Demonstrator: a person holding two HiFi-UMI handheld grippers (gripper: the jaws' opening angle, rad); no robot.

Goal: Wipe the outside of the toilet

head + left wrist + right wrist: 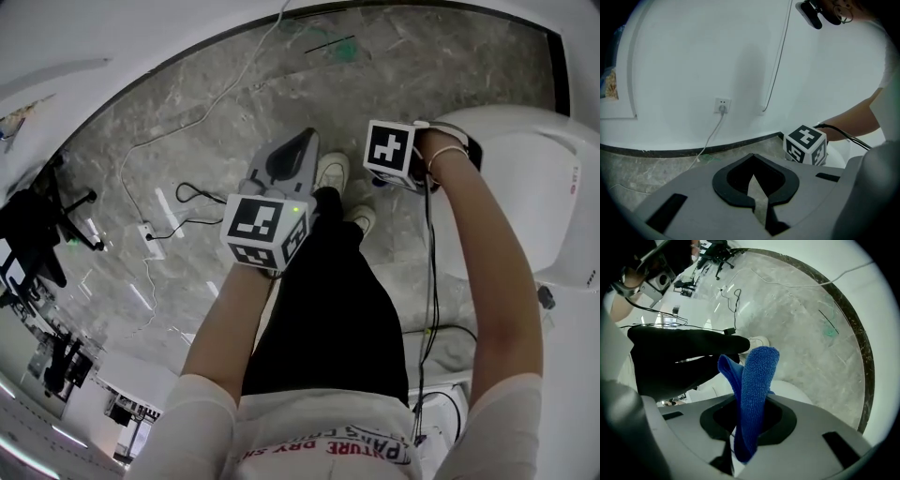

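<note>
The white toilet (525, 202) stands at the right of the head view. My right gripper (749, 423) is shut on a folded blue microfibre cloth (757, 380), which sticks up out of the jaws above the toilet's white rounded surface (799, 392). In the head view only this gripper's marker cube (392, 150) and the hand holding it show, at the toilet's left edge; the jaws are hidden under the cube. My left gripper (302, 141) hangs over the grey stone floor, apart from the toilet. Its jaws (754, 190) are shut with nothing between them.
The person's black trousers and white shoes (333, 171) are between the two grippers. Cables (187, 192) and a power strip (150, 234) lie on the floor to the left, near black stands (37, 225). A wall socket (722, 106) with a plugged cable is ahead of the left gripper.
</note>
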